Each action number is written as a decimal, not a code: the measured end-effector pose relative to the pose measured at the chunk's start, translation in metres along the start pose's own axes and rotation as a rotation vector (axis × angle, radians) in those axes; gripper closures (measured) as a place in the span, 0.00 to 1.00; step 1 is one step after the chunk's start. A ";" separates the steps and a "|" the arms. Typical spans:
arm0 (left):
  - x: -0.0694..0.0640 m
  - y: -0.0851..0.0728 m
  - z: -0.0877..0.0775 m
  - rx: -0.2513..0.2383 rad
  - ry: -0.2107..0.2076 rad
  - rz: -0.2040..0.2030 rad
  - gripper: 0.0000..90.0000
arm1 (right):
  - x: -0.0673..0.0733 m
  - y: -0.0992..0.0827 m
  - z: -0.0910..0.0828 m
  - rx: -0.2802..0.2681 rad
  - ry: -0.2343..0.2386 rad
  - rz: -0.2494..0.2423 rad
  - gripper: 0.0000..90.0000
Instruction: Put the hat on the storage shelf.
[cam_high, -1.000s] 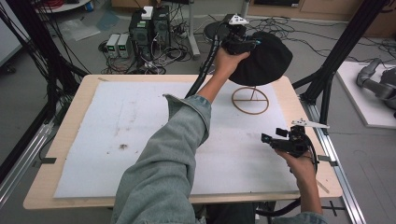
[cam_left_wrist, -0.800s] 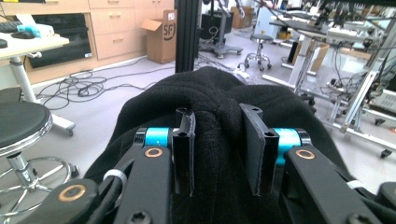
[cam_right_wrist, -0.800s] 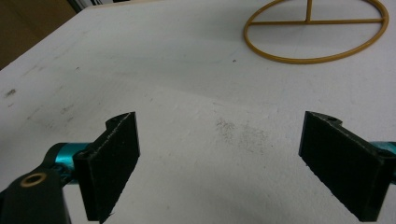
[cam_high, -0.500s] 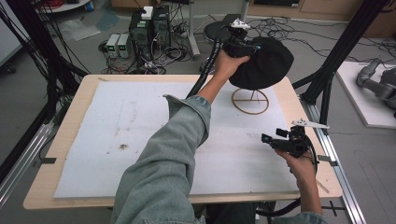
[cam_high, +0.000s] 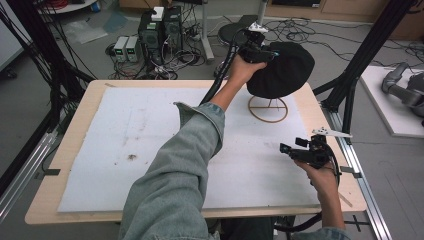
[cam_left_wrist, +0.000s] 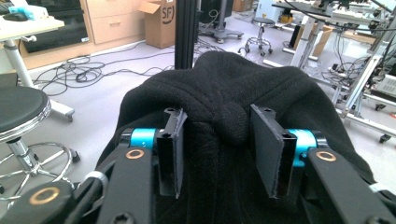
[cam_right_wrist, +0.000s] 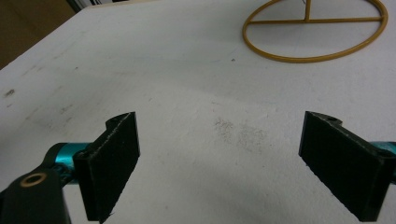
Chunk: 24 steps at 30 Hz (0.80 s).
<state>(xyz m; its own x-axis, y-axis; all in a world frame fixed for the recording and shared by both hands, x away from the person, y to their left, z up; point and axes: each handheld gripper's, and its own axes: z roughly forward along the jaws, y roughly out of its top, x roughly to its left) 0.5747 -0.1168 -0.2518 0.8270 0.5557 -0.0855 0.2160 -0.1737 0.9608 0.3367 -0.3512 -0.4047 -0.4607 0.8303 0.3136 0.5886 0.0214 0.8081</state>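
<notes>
Black knit hat (cam_high: 280, 67) sits draped on the hat stand (cam_high: 268, 109) at the table's (cam_high: 75, 150) far right; left gripper (cam_left_wrist: 219, 154) has just been opening, a fold between its parted jaws, so pulling away could snag and topple it; right gripper (cam_right_wrist: 219, 163) gapes empty.

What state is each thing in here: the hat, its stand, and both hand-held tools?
Black knitted hat: draped over the stand's top, a fold of it between the left tool's pads.
Yellow wire hat stand: upright on the white foam mat, ring base flat.
Left tool: jaws just been opening, pads apart beside the fold.
Right tool: jaws wide open, nothing between, above the mat.
</notes>
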 end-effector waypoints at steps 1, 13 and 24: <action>0.000 0.000 0.000 0.003 -0.001 -0.001 0.62 | 0.000 0.000 0.000 0.000 -0.001 -0.002 0.14; 0.000 -0.001 0.001 0.003 0.005 0.011 0.46 | -0.002 0.000 0.000 -0.004 -0.001 -0.006 0.14; 0.001 0.007 -0.014 -0.009 0.012 0.042 0.44 | -0.001 0.000 0.000 -0.003 -0.002 -0.005 0.14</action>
<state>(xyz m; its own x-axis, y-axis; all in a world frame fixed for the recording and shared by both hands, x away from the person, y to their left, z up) 0.5692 -0.1060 -0.2414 0.8288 0.5581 -0.0413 0.1761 -0.1900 0.9659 0.3371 -0.3519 -0.4053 -0.4625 0.8311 0.3089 0.5841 0.0235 0.8114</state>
